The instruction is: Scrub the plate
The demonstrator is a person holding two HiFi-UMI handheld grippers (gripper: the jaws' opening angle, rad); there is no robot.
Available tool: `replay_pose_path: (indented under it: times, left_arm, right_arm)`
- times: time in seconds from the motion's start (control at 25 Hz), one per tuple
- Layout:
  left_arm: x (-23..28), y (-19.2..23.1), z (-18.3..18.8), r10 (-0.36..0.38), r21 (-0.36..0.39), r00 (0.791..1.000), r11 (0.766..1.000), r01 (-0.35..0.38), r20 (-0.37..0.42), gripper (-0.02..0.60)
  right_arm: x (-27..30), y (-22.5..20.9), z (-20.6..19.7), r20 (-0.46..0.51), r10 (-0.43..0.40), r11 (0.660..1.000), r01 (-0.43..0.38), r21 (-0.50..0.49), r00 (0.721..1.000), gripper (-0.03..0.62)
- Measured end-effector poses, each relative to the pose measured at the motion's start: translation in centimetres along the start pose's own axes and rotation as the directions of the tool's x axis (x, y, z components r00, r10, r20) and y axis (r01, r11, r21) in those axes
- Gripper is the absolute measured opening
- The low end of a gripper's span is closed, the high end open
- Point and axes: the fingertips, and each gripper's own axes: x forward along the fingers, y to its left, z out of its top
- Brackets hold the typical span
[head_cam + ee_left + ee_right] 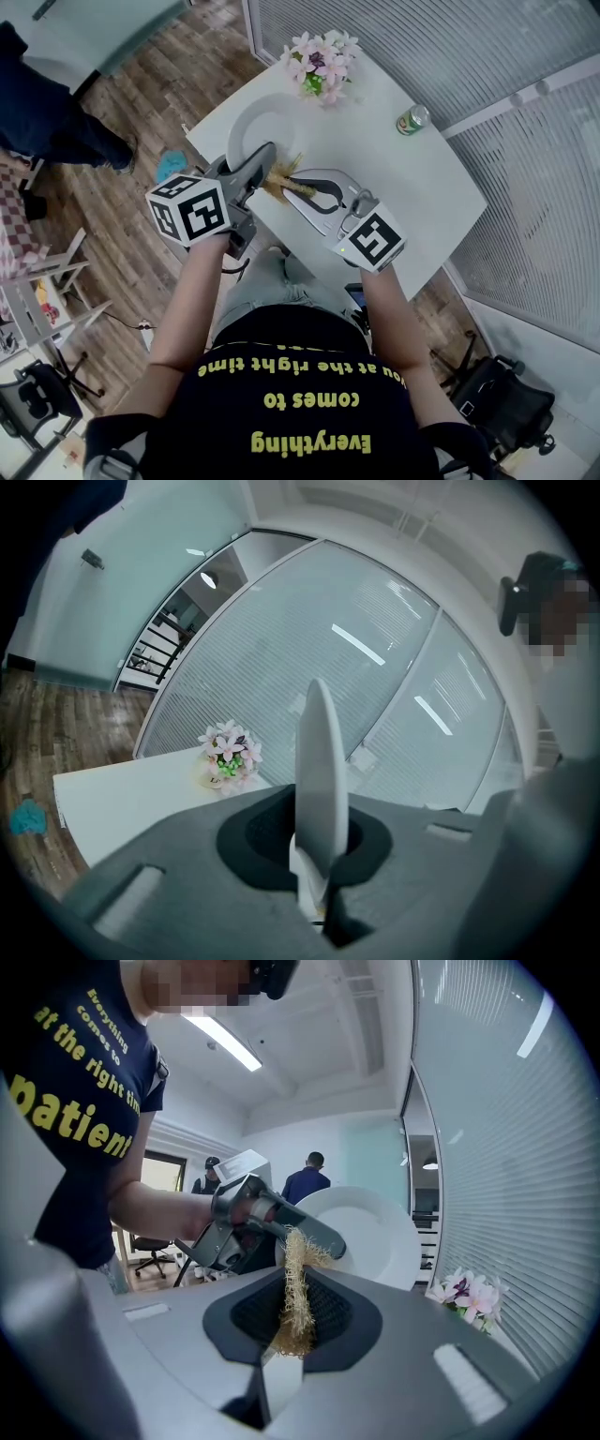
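Brown wood-plank floor point(159, 103) across the upper left of the head view, with a teal cloth point(171, 165) on it just beside the white table point(412, 187) at centre. Curved glass wall with closed blinds point(525, 75) along the upper right. Pink flowers point(322, 64) and a green can point(412, 119) on the tabletop, well apart. Black office chair point(42, 398) at lower left, another black chair point(502, 398) at lower right. Long ceiling light point(225, 1042) at the top of the right gripper view.

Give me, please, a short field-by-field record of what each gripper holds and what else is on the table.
left gripper: shut on the white plate, gripped at its rim
right gripper: shut on the tan scrubber
scrubber position: at the plate's rim, beside the left gripper's jaws
table: white, carrying flowers and a green can
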Motion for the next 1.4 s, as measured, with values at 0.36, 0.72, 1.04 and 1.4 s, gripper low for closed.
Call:
replay_pose_path:
  times: [0.36,0.72,1.04,1.4]
  left_arm:
    - [0.2,-0.3,0.1,-0.013,0.004,1.000,1.000,0.013,-0.002,0.011]
    - [0.2,-0.6,0.0,-0.023,0.017,1.000,1.000,0.023,-0.012,0.011]
    - [0.2,-0.8,0.2,-0.033,0.011,0.999,0.999,0.033,-0.006,0.011]
    - [0.1,-0.6,0.2,-0.031,0.003,1.000,1.000,0.031,0.002,0.011]
  right_arm:
    - [-0.1,-0.5,-0.3,-0.014,-0.031,0.999,0.031,0.009,0.999,0.034]
    - [-2.1,-4.9,-2.0,-0.056,-0.185,0.981,0.188,0.051,0.981,0.034]
    - [-3.8,-7.8,-2.1,-0.059,-0.281,0.957,0.284,0.051,0.958,0.034]
    - [-3.0,-5.6,-1.9,-0.045,-0.232,0.971,0.234,0.056,0.972,0.032]
